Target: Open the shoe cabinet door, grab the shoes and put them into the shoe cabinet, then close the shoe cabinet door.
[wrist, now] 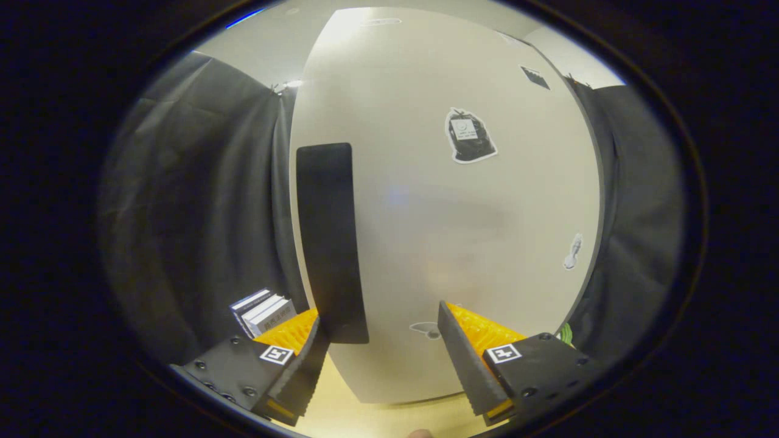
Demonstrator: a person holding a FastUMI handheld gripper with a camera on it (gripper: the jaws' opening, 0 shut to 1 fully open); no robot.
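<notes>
A white shoe cabinet door [450, 219] stands close in front of me, shut flat, with a tall black handle [331, 243] along its left side. Stickers dot the door: a dark bag-shaped one [468, 135] up high and a small pale one [572, 252] near the right edge. My gripper [380, 331] is open, its fingers spread wide just before the door's lower part. The left finger [304, 365] sits at the foot of the black handle; the right finger [468, 359] is well apart from it. Nothing is held between them.
Black cloth [201, 201] hangs on both sides of the cabinet. A small stack of white books or boxes [263, 311] stands low on the left, beside the cabinet. Pale wooden floor [365, 420] lies under the fingers.
</notes>
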